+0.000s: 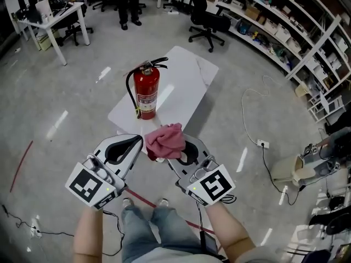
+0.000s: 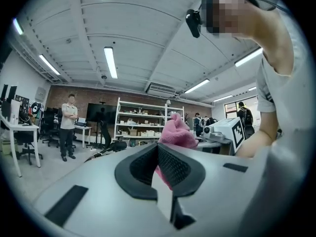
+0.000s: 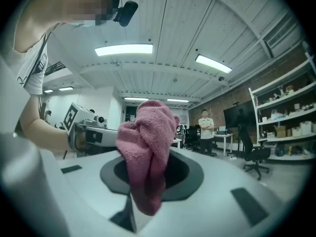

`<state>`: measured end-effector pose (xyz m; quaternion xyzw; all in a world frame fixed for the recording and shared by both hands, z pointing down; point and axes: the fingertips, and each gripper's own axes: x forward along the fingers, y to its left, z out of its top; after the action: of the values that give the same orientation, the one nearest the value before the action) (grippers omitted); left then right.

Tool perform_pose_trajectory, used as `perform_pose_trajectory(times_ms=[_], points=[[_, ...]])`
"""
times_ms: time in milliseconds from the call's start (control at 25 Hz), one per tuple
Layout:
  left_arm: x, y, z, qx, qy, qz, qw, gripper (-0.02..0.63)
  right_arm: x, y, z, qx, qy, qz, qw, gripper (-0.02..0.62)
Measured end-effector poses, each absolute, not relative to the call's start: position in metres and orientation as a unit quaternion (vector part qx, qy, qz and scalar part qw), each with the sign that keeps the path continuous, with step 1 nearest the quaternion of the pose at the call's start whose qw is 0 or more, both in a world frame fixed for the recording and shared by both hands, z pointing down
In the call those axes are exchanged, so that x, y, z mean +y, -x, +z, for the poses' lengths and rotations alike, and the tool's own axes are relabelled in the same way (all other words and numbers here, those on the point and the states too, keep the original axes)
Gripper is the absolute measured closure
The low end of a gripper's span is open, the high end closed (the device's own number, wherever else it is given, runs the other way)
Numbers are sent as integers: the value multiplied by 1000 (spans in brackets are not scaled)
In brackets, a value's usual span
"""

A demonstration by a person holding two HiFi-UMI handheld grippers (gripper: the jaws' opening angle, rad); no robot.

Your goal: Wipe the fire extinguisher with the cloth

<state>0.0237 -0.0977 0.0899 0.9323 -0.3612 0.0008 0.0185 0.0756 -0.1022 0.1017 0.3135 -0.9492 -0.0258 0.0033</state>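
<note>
right gripper point(image 1: 173, 154) clamps cloth point(image 1: 164, 139) | left gripper point(image 1: 139, 143) closed beside it | extinguisher point(image 1: 147, 95) upright near table point(image 1: 190, 74) edge

No legible text in any view. The fire extinguisher point(image 1: 147, 95) carries a pale label, its print too small to read. The left gripper point(image 1: 135, 143) and right gripper point(image 1: 184, 147) cubes show square black-and-white markers: patterns only, 0 characters.

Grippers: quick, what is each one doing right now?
Left gripper: jaws closed on the cloth.
Right gripper: jaws closed on the same cloth.
</note>
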Motion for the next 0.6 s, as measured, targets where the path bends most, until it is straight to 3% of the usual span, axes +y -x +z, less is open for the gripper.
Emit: perform_pose_trajectory(times_ms=[600], points=[[-32, 21, 63, -303, -952, 15, 39, 597, -37, -29, 71, -917, -397, 3, -25, 495]])
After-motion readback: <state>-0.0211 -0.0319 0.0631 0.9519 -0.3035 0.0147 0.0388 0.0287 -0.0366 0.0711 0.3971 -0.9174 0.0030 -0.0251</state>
